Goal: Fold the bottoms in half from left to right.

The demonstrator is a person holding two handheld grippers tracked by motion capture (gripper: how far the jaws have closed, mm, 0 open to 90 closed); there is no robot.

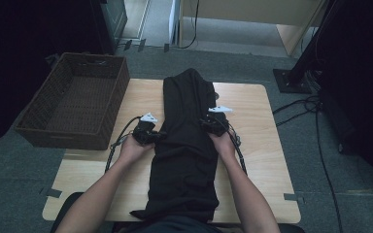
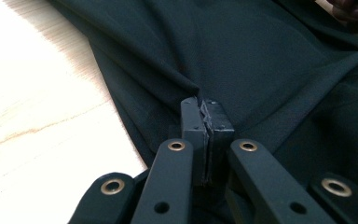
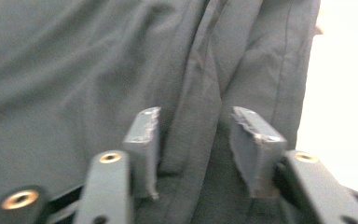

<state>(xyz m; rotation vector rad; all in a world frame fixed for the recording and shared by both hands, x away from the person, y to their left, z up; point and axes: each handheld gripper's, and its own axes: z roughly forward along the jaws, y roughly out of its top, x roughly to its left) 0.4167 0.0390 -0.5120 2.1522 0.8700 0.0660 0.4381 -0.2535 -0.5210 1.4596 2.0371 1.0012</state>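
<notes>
Gripping the left edge of the black garment (image 1: 187, 145), our left gripper (image 1: 151, 136) has its jaws clamped tight on a pinched ridge of cloth, and in the left gripper view the folds (image 2: 168, 74) radiate away from that pinch. Left of it, beyond the table's edge, sits the brown wicker basket (image 1: 34, 127), and bare wooden table (image 1: 257, 145) shows on both sides of the cloth. We see the garment lying as a long strip down the middle of the table, its long axis running from our lap toward the far edge, with the near end hanging off in front of us. On the right edge our right gripper (image 1: 215, 124) rests with its jaws parted; in the right gripper view a raised fold (image 3: 200, 116) passes between the pads (image 3: 144, 130) but they do not press on it. We judge that the next move turns on this: both grippers sit opposite each other across the strip's width, near its midpoint, so the right one needs only to close on that fold before both edges can be lifted and folded along the length.
</notes>
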